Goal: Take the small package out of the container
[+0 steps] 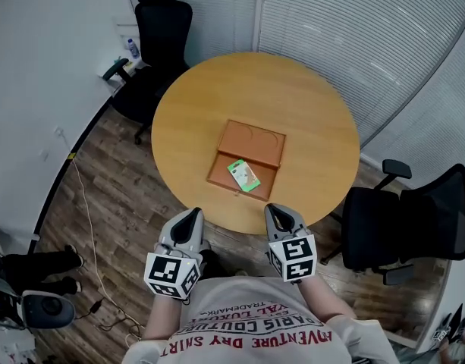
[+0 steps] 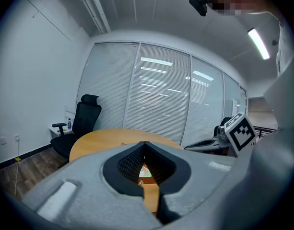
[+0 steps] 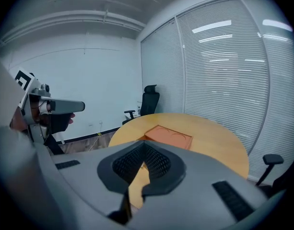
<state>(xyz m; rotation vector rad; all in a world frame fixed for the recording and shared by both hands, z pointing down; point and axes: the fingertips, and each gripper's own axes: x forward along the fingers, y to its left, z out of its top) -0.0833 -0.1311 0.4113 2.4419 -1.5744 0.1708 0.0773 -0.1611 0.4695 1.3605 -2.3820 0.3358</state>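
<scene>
Left tongs (image 1: 193,214) and right tongs (image 1: 274,210) closed, empty; packet (image 1: 244,175) in box (image 1: 221,170) looks light, flimsy: pinch an edge.

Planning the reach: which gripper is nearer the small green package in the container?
Right. In the head view the right gripper hovers off the table edge just below-right of the package; the left gripper is farther, to its lower left.

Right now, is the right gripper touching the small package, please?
Apart: the head view shows bare tabletop between the right gripper and the small package lying in the container.
</scene>
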